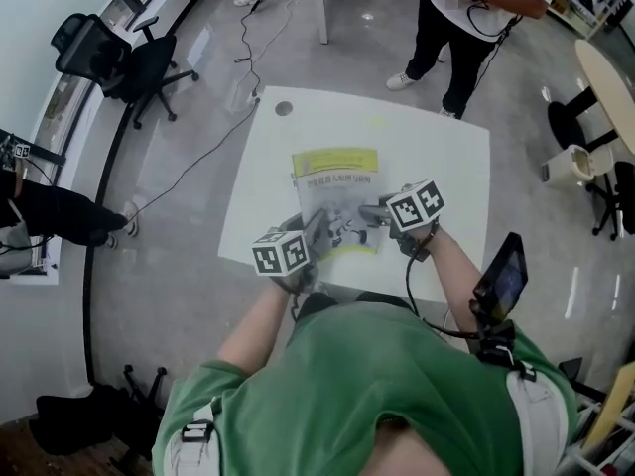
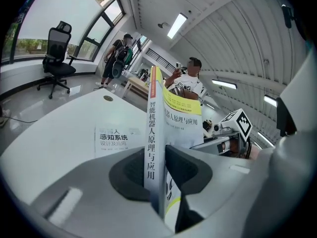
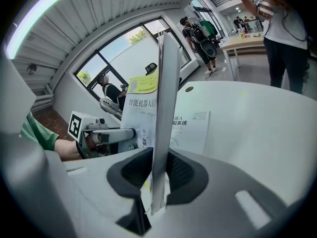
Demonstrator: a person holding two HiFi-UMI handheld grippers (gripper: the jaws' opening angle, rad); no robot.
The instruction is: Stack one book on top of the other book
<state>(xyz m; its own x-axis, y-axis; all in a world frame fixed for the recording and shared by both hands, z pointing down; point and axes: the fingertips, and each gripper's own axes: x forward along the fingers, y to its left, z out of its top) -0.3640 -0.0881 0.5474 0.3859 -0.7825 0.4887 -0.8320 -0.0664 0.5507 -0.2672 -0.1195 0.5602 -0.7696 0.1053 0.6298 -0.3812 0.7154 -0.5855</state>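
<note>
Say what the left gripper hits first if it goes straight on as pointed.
The left gripper is shut on the top book and slants down: probably the lower book on the table; depth unclear.

We see a black office chair (image 1: pixel 117 59) at the upper left, a cable (image 1: pixel 198 157) trailing across the grey floor (image 1: pixel 169 286) towards the white desk (image 1: pixel 446 177), and a person (image 1: pixel 466 23) standing at the upper right.

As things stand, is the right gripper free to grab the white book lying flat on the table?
Probably not: the right gripper is clamped on the yellow-banded white book, so its jaws are occupied; the flat white book lies beyond.
</note>
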